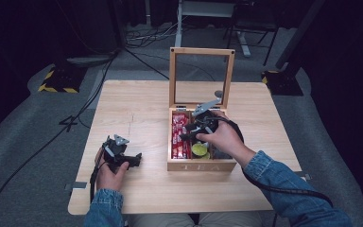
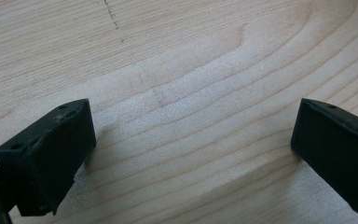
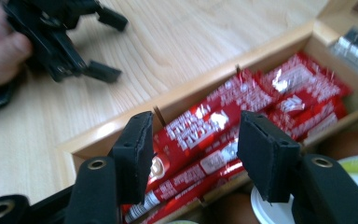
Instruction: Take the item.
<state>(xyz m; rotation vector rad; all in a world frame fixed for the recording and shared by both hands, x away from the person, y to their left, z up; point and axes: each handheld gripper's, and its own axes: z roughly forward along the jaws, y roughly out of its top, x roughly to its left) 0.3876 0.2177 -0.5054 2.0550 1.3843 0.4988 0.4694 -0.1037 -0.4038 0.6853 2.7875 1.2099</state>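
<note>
In the left compartment of the wooden tea box (image 1: 202, 165), the red sachets (image 3: 223, 126) lie stacked. My right tool (image 3: 193, 154) hangs half-open above them, gripping nothing; I'd straddle one sachet squarely before closing. Left of the box, my left tool (image 2: 191, 149) rests wide open.

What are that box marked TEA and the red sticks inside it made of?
The box looks like pale, unvarnished wood: grain lines show and the finish is matte. Its raised lid frames a see-through pane, glass or plastic. The red sticks seem to be glossy foil or plastic sachets: they crinkle and glint.
</note>
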